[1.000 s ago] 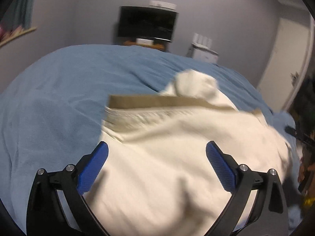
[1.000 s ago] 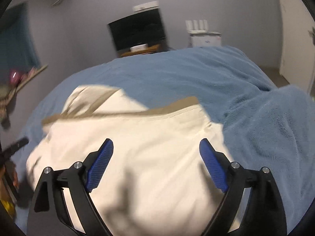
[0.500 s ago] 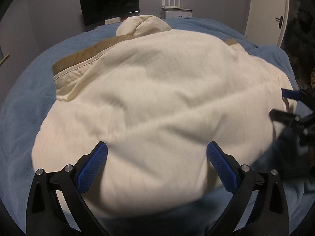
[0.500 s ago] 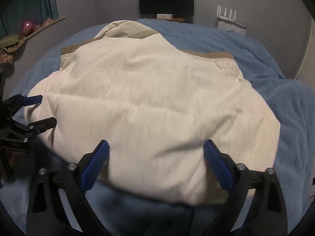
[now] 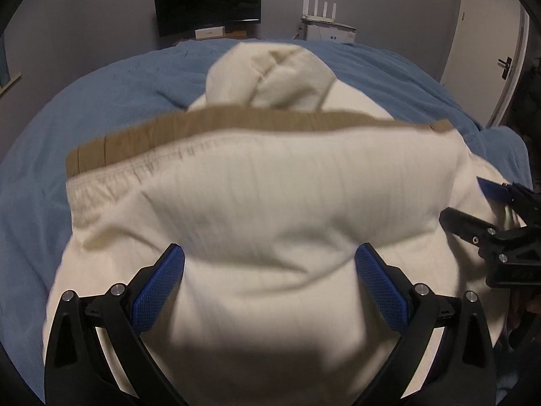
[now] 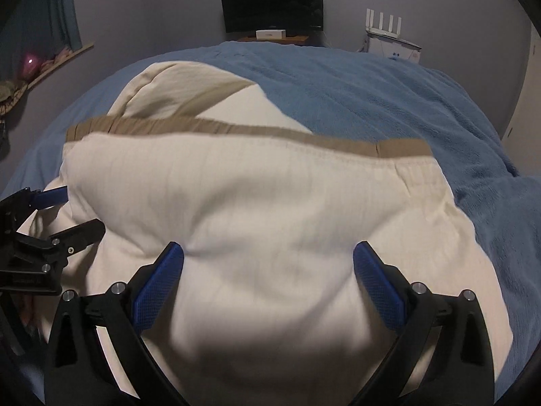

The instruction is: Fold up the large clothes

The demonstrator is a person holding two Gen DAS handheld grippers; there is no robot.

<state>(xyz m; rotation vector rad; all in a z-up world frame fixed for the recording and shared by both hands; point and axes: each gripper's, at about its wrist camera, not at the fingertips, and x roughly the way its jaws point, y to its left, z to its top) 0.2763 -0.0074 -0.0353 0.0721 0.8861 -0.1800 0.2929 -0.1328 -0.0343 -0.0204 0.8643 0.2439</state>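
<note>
Now my left tongs (image 5: 268,284) and right tongs (image 6: 267,280) gape wide, gripping nothing, over the cream garment (image 5: 270,203) on the bed (image 6: 372,94), tan hem far, probably ready to regrasp.

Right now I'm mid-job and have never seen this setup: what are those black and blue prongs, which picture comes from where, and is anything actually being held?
There is no robot arm. A person holds a two-finger gripper in each hand, and each gripper carries a wide-angle camera looking forward along its fingers. The black prongs with blue pads at the bottom of each picture are those fingers.

One picture is from the left gripper; the right gripper shows at its right edge. The other is from the right gripper; there the left gripper pokes in at the left edge.

On the blue blanket lies a cream garment with a tan band across its far side. It is bunched up and a little blurred.

Both grippers are open, fingers spread wide over the cloth. Neither is holding anything.
</note>
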